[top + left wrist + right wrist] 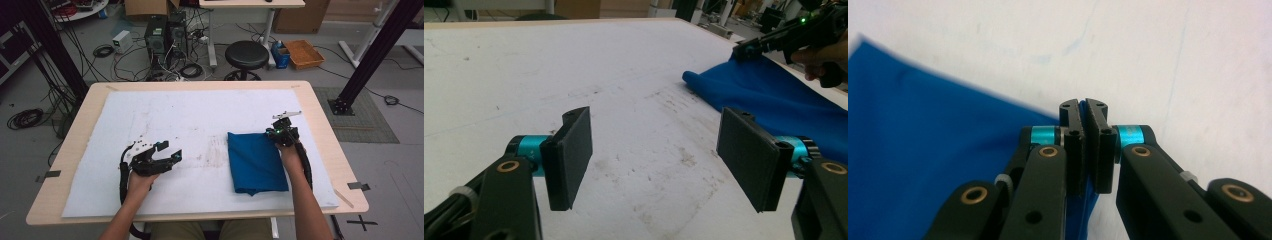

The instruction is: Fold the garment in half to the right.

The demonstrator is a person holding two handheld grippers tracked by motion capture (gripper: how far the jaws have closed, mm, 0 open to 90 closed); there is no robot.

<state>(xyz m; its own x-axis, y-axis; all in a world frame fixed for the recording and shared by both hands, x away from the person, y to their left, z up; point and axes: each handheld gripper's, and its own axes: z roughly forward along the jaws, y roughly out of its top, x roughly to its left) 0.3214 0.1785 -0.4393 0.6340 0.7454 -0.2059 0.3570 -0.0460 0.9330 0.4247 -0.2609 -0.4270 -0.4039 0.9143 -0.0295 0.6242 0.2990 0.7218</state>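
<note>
Right hand-held gripper [1085, 145] clamped on blue cloth [256, 162] corner, thin bite; could slip on pull, fold collapsing. Left hand-held gripper [659, 160] open, empty above worktop [165, 120].

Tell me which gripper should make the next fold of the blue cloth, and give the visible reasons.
Right, probably. The right gripper is shut at the far right corner of the folded blue cloth, a sliver of blue showing between its pads. The left gripper rests open on the white table cover, apart from the cloth.
</note>
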